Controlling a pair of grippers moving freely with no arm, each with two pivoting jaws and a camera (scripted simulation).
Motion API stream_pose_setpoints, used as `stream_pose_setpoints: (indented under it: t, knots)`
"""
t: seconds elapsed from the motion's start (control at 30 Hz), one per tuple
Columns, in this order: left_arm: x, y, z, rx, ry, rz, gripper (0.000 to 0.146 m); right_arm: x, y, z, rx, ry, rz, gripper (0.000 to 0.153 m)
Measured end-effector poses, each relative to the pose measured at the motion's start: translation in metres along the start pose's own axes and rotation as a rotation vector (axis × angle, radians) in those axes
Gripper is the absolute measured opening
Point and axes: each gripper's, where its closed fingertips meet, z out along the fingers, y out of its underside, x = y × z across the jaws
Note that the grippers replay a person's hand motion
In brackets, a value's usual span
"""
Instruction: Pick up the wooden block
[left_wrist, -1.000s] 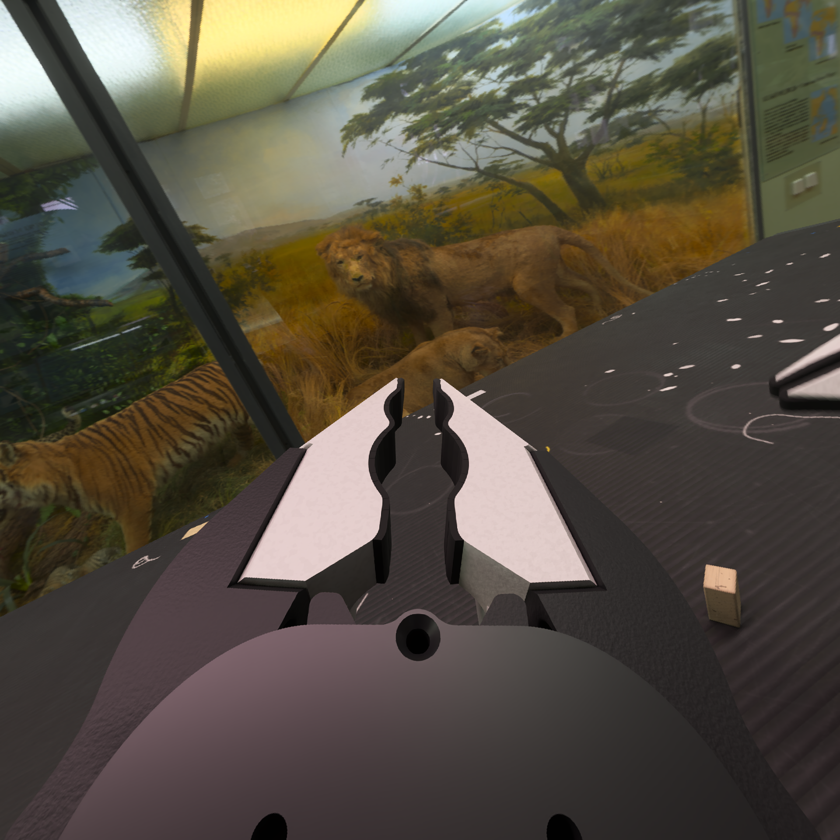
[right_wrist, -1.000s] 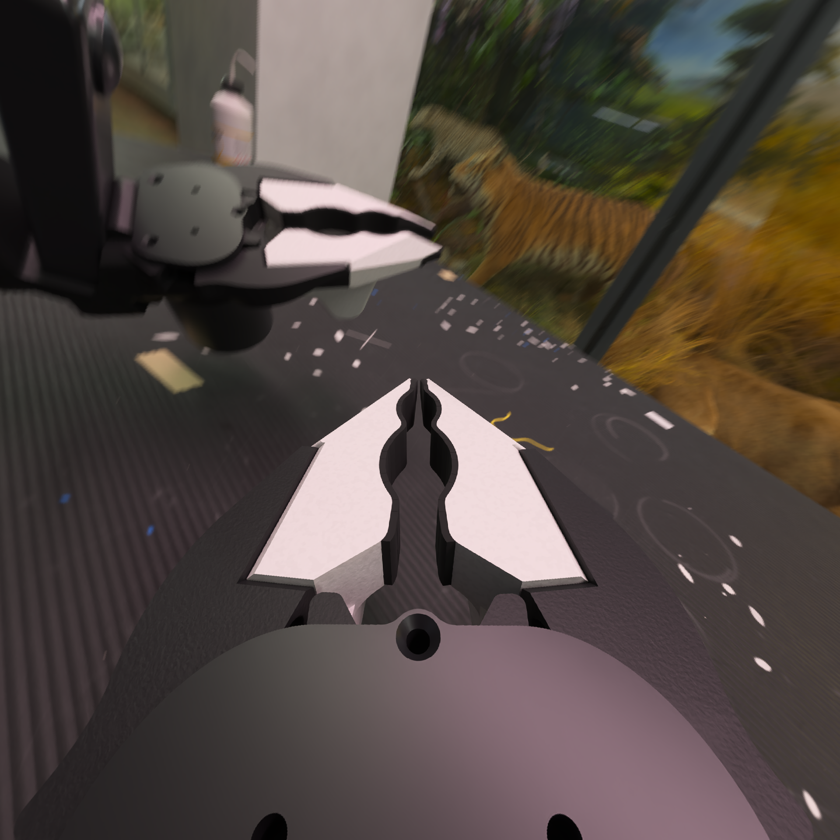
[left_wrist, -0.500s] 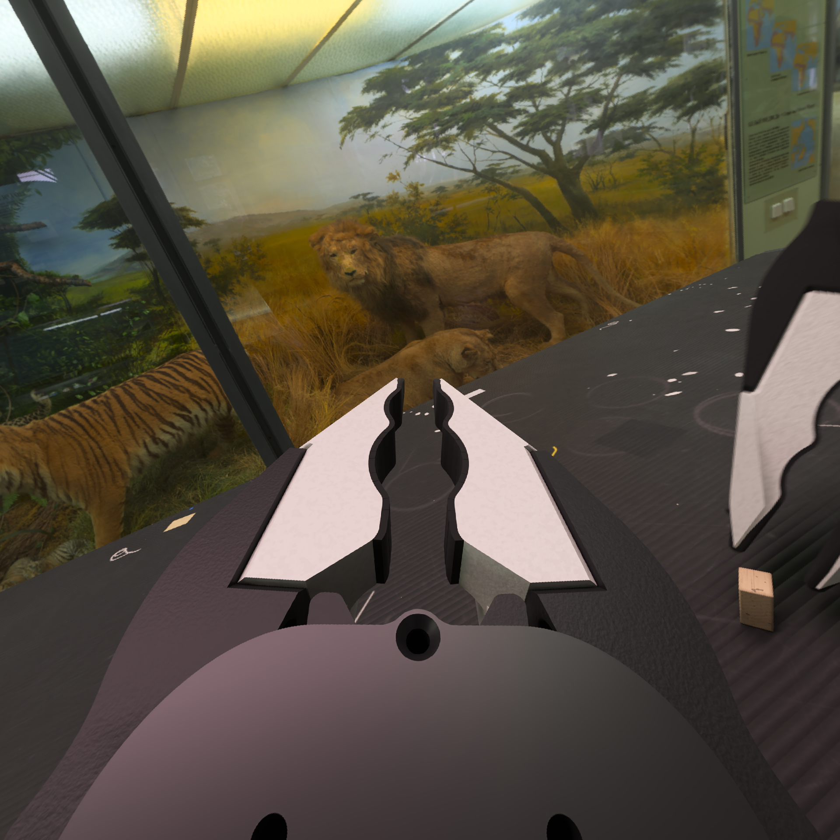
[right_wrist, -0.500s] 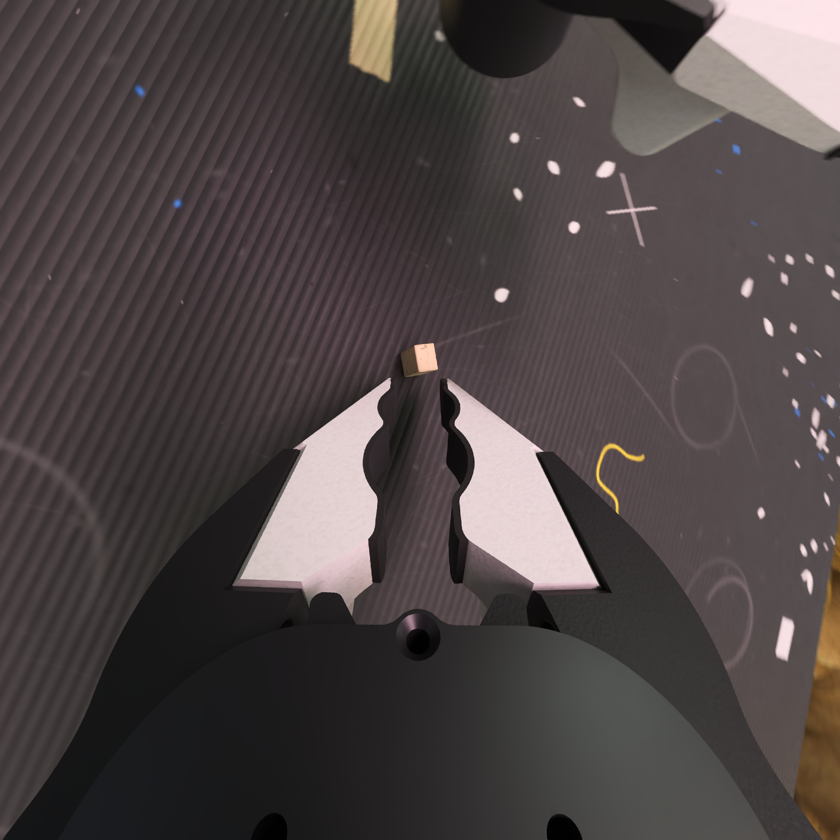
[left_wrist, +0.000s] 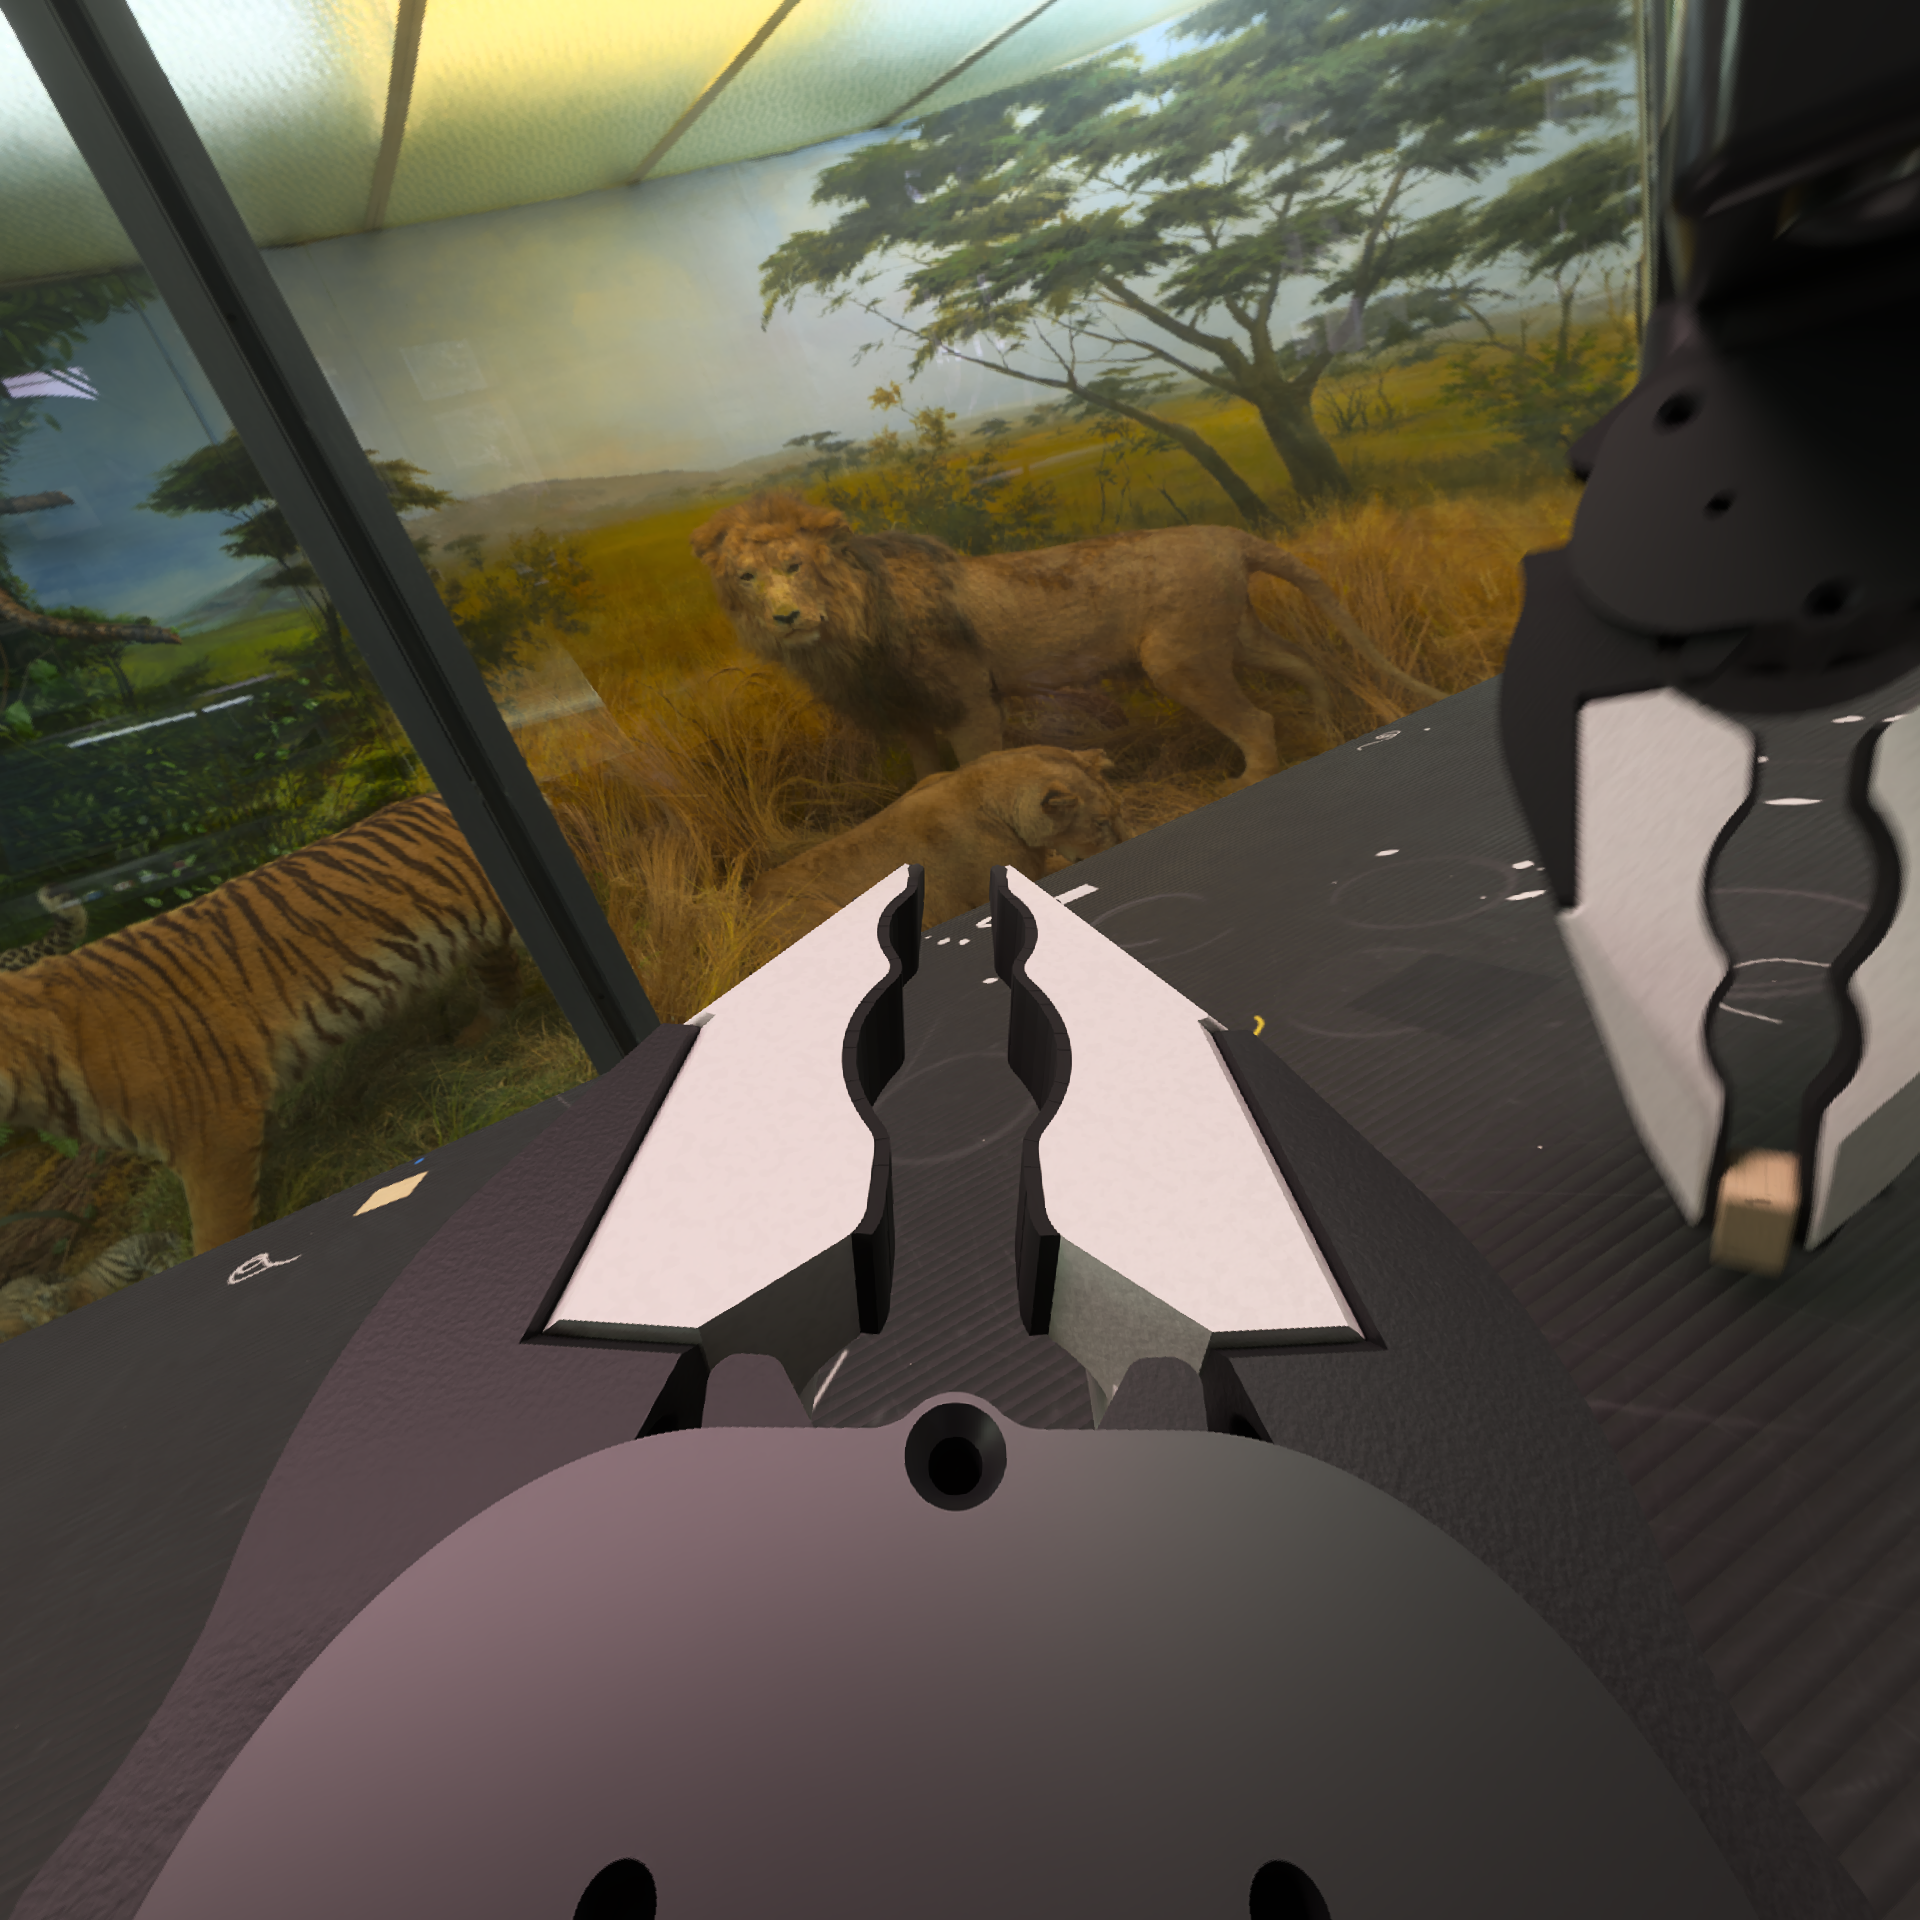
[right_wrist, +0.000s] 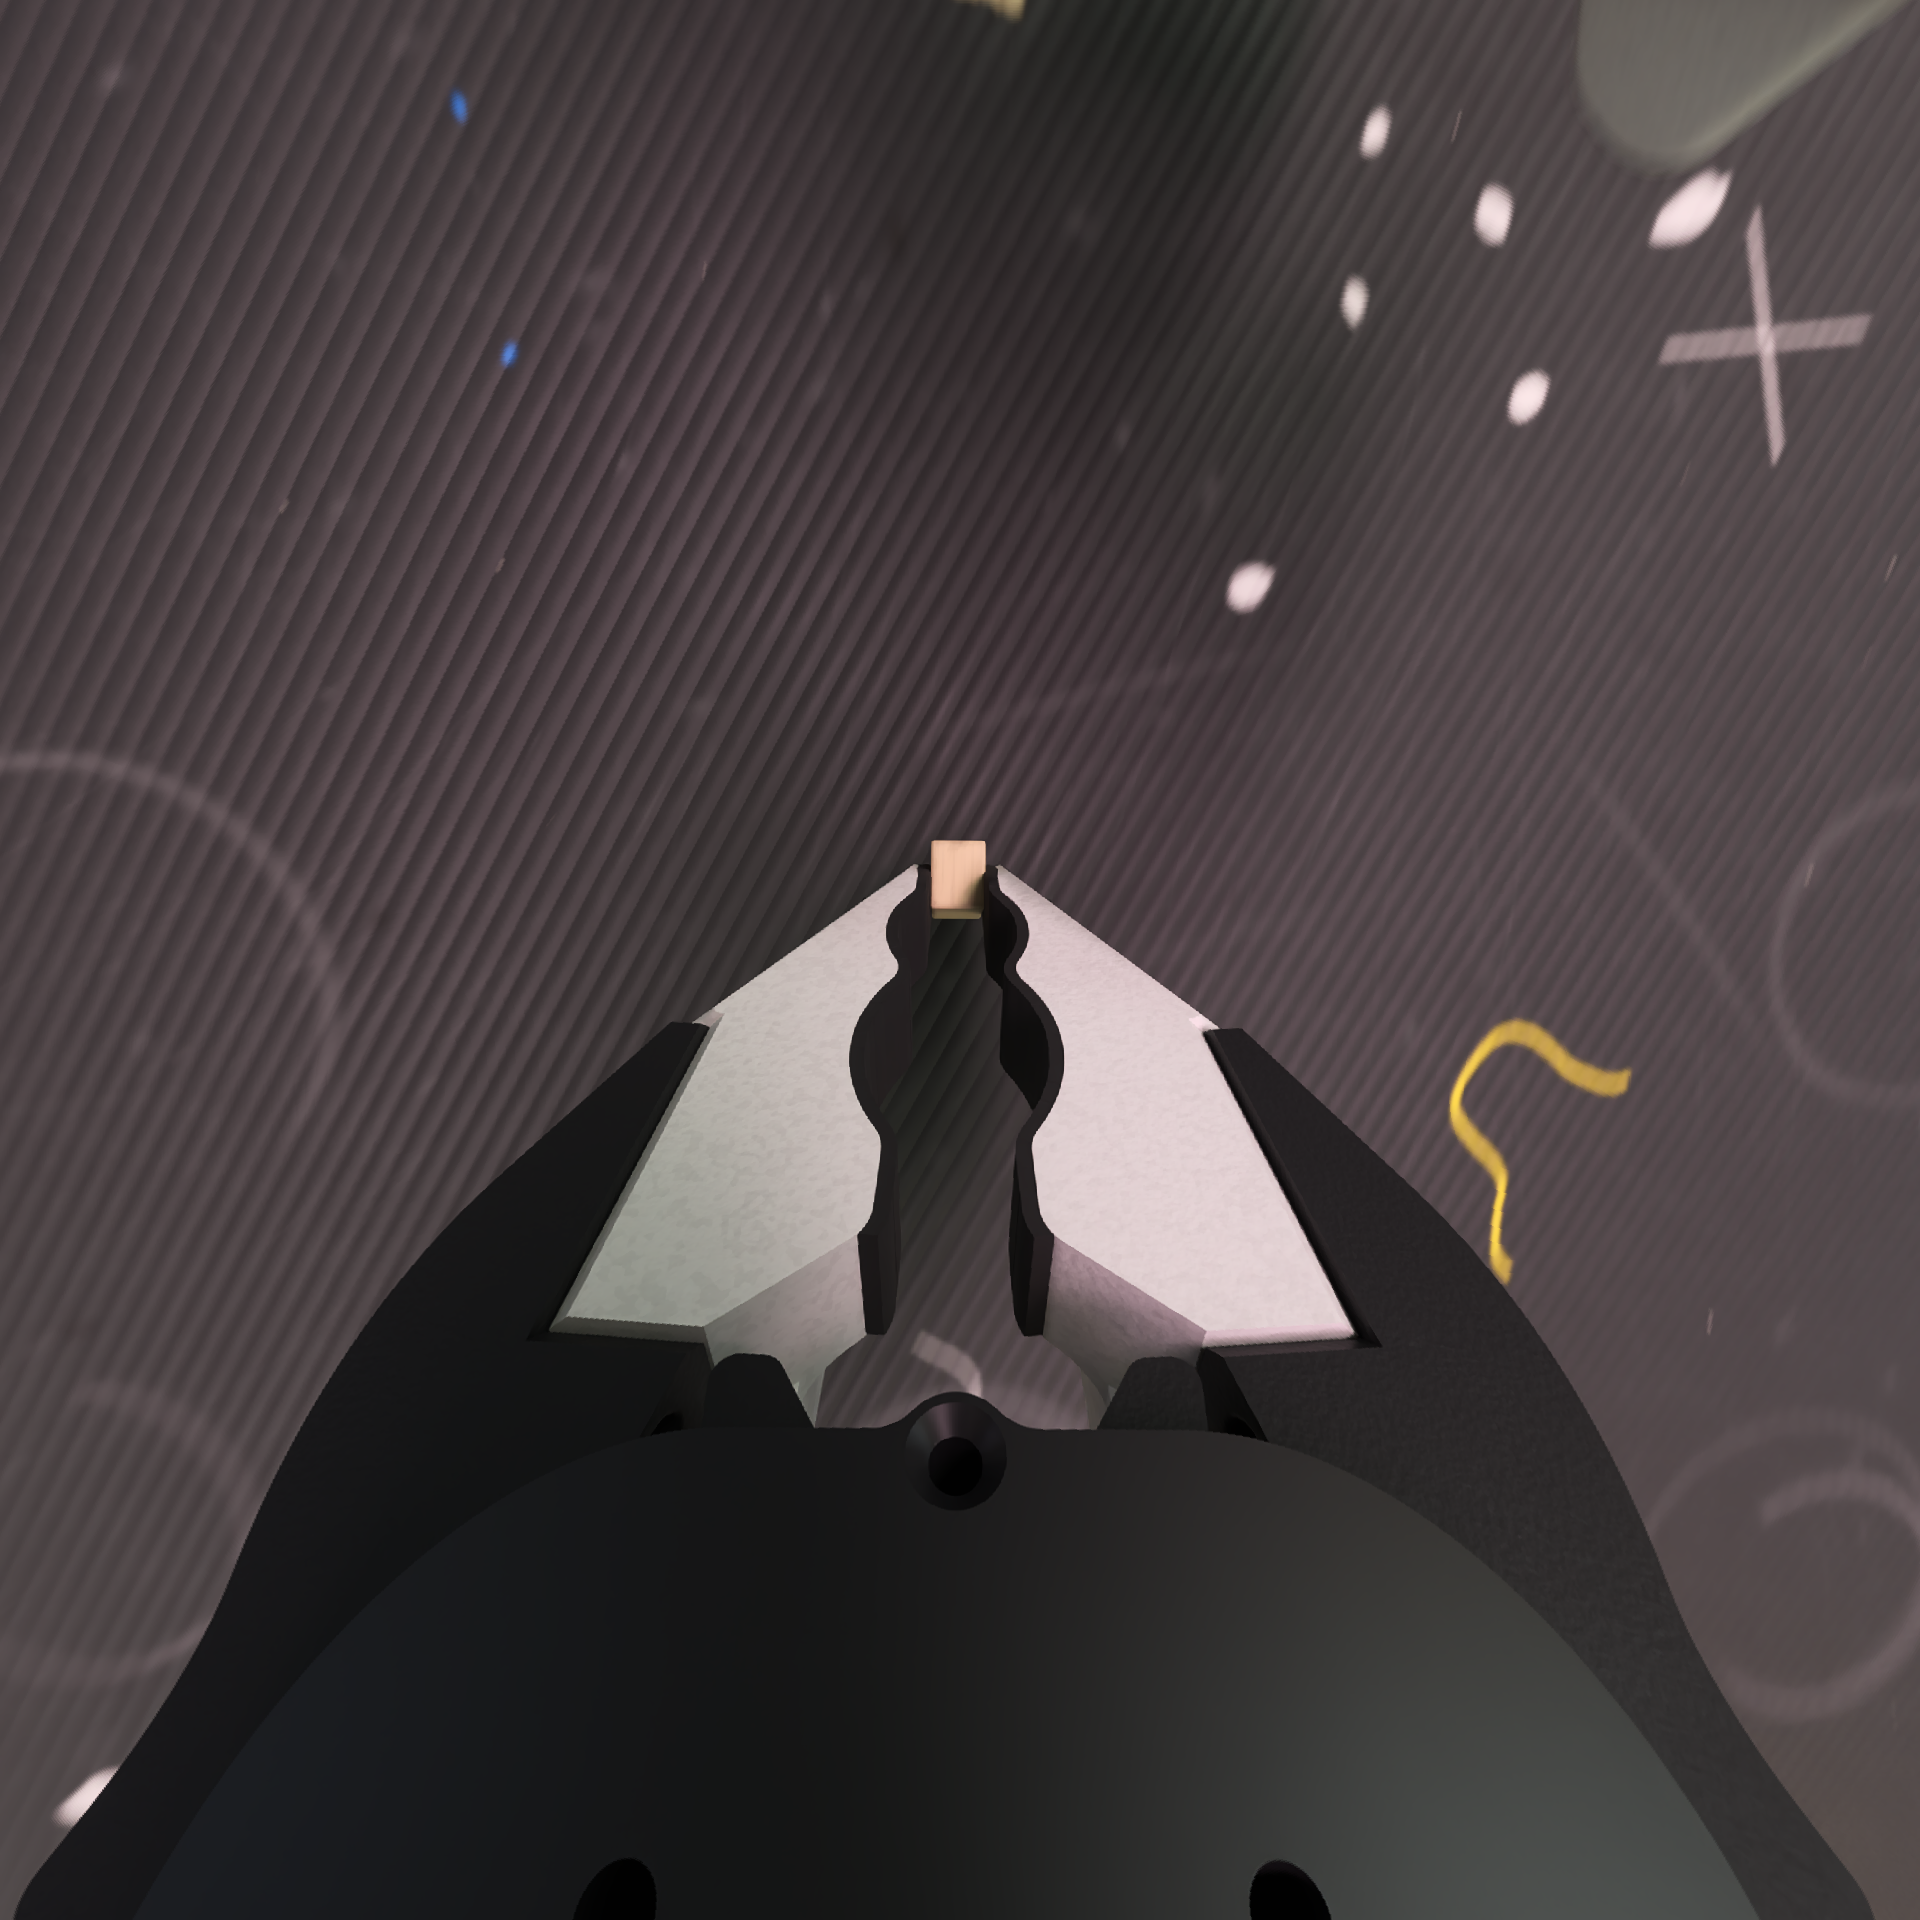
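The small wooden block (right_wrist: 957, 878) sits between the tips of my right gripper (right_wrist: 957, 885), whose jaws press on its two sides. In the left wrist view the same block (left_wrist: 1754, 1218) shows at the lower right, pinched by the right gripper (left_wrist: 1756, 1231), which points down at the dark ribbed table (left_wrist: 1558, 1507). The block's bottom is at or just above the table; I cannot tell which. My left gripper (left_wrist: 956, 885) is to the left of the block, a little above the table, with its jaws slightly apart and nothing in them.
The table (right_wrist: 623, 520) bears chalk circles, white flecks, a white cross mark (right_wrist: 1761, 338) and a yellow squiggle (right_wrist: 1496, 1122). A tan patch (left_wrist: 390, 1193) lies near the far left edge. Beyond that edge stands a backdrop of animals with a slanted dark post (left_wrist: 343, 540).
My right gripper has swung down over the table, come down around the block and closed its jaws on it. My left gripper has stayed in place with the same gap.
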Motion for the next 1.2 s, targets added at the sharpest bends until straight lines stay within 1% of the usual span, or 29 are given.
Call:
stream_pose_setpoints:
  t: [0.07, 0.13, 0.2, 0.3, 0.37, 0.47, 0.53, 0.6, 0.7, 0.87, 0.93, 1.03, 1.13, 1.2]
  knots:
    - [-0.001, 0.0, 0.0, 0.0, -0.001, -0.007, 0.013, -0.012, 0.016, -0.02, -0.105, -0.002, 0.059, 0.009]
    - [-0.001, 0.0, 0.0, 0.001, -0.002, -0.011, 0.012, -0.034, 0.032, -0.042, -0.182, -0.011, 0.123, 0.009]
    - [-0.001, 0.0, 0.0, 0.001, -0.002, -0.015, 0.012, -0.065, 0.05, -0.064, -0.262, -0.03, 0.214, 0.009]
    - [-0.002, 0.001, 0.0, 0.003, -0.003, -0.021, 0.012, -0.124, 0.084, -0.092, -0.382, -0.073, 0.385, 0.009]
    - [-0.001, 0.001, 0.0, 0.002, 0.0, -0.023, 0.012, -0.165, 0.113, -0.108, -0.501, -0.119, 0.518, 0.009]
    - [0.0, 0.001, 0.0, 0.0, 0.005, -0.016, 0.012, -0.219, 0.152, -0.127, -0.736, -0.209, 0.692, 0.009]
    - [0.001, 0.001, 0.0, -0.001, 0.008, -0.01, 0.012, -0.247, 0.165, -0.133, -0.854, -0.316, 0.803, 0.009]
    - [0.002, 0.0, 0.0, -0.001, 0.012, -0.006, 0.012, -0.264, 0.173, -0.136, -0.961, -0.384, 0.858, 0.009]
    - [0.004, 0.0, 0.0, -0.001, 0.021, 0.0, 0.012, -0.274, 0.174, -0.13, -1.053, -0.447, 0.865, 0.009]
    - [0.007, -0.001, 0.001, -0.002, 0.031, 0.013, 0.012, -0.274, 0.169, -0.117, -1.086, -0.488, 0.85, 0.009]
    - [0.007, -0.001, 0.001, -0.002, 0.034, 0.013, 0.012, -0.271, 0.167, -0.115, -1.079, -0.47, 0.863, 0.009]
    - [0.008, 0.0, 0.001, -0.003, 0.04, 0.009, 0.012, -0.261, 0.162, -0.108, -1.017, -0.403, 0.89, 0.009]
    - [0.009, 0.0, 0.001, -0.005, 0.046, 0.006, 0.012, -0.254, 0.161, -0.104, -0.994, -0.342, 0.88, 0.009]
    - [0.009, 0.0, 0.001, -0.006, 0.051, 0.005, 0.012, -0.252, 0.158, -0.1, -0.952, -0.313, 0.891, 0.009]
